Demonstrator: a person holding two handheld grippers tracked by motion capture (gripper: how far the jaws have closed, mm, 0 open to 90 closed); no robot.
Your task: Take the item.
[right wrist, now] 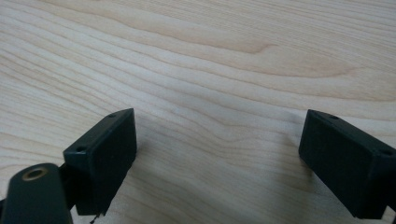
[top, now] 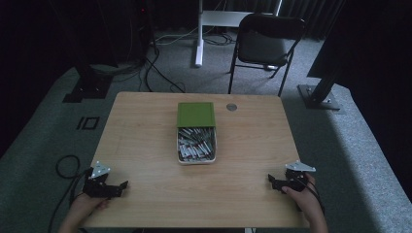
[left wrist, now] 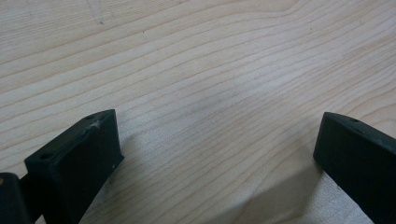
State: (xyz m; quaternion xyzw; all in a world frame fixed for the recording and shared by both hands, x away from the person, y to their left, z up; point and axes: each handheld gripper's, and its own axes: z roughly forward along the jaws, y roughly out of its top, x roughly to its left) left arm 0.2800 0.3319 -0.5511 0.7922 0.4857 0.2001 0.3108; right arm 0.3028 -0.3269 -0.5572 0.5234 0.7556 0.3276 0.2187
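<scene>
Tongs at rest: left tongs (top: pixel 121 187) and right tongs (top: pixel 272 180) both released, empty, on the bench (top: pixel 145 145) near corners; white tray (top: pixel 197 161) of small metal parts untouched, work unstarted.

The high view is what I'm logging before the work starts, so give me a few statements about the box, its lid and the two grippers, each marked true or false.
1. The white box in the middle of the table holds many small grey pieces. True.
2. The green lid covers the whole box. False: it covers only the far end, so the contents show.
3. The left gripper holds a piece from the box. False: its jaws stand open over bare wood.
4. The right gripper rests open near the table's near right corner. True.
5. A folding chair stands beyond the table. True.
</scene>
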